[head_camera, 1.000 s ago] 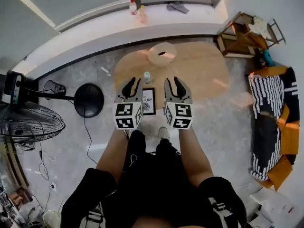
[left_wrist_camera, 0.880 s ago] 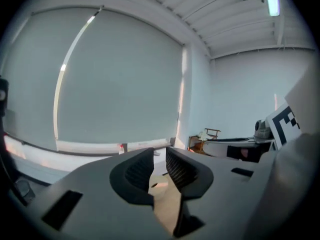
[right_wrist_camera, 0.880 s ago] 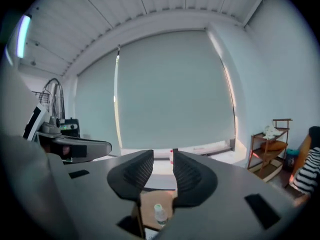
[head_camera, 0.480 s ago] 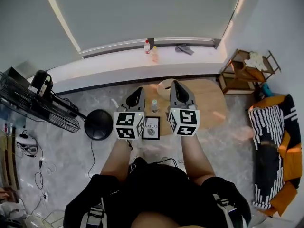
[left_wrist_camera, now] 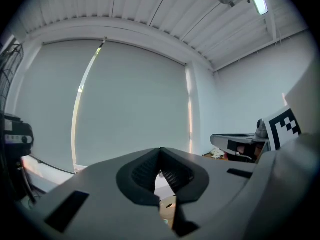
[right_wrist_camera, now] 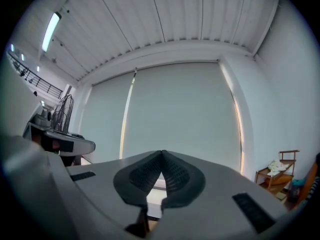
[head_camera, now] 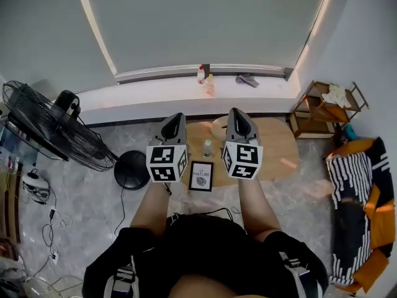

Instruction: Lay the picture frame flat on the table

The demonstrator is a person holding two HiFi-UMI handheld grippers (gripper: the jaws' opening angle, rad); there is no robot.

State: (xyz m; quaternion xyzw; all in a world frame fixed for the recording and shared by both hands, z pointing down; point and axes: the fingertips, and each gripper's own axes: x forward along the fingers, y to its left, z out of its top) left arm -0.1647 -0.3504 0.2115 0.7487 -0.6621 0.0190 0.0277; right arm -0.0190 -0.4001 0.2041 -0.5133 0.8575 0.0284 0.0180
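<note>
The picture frame (head_camera: 201, 176), black with a white print, sits at the near edge of the oval wooden table (head_camera: 276, 148), its face turned up toward the head view. I cannot tell whether it lies fully flat. Both grippers are held high and level above the table, well clear of the frame. My left gripper (head_camera: 174, 118) is shut with nothing in it, its ribbed pads (left_wrist_camera: 172, 173) meeting at the tips. My right gripper (head_camera: 237, 114) is likewise shut and empty, and the right gripper view shows its tips (right_wrist_camera: 161, 155) touching against the window blind.
A small bottle (head_camera: 208, 148) stands just beyond the frame, and a white round object (head_camera: 217, 126) lies behind it. A big fan (head_camera: 56, 132) and a black round base (head_camera: 131, 170) stand left. A wooden shelf (head_camera: 322, 107) and striped fabric (head_camera: 360, 191) are at right.
Both grippers have risen from just above the frame to window height, and their jaws went from open to shut, empty. The head view tipped up toward the blind.
</note>
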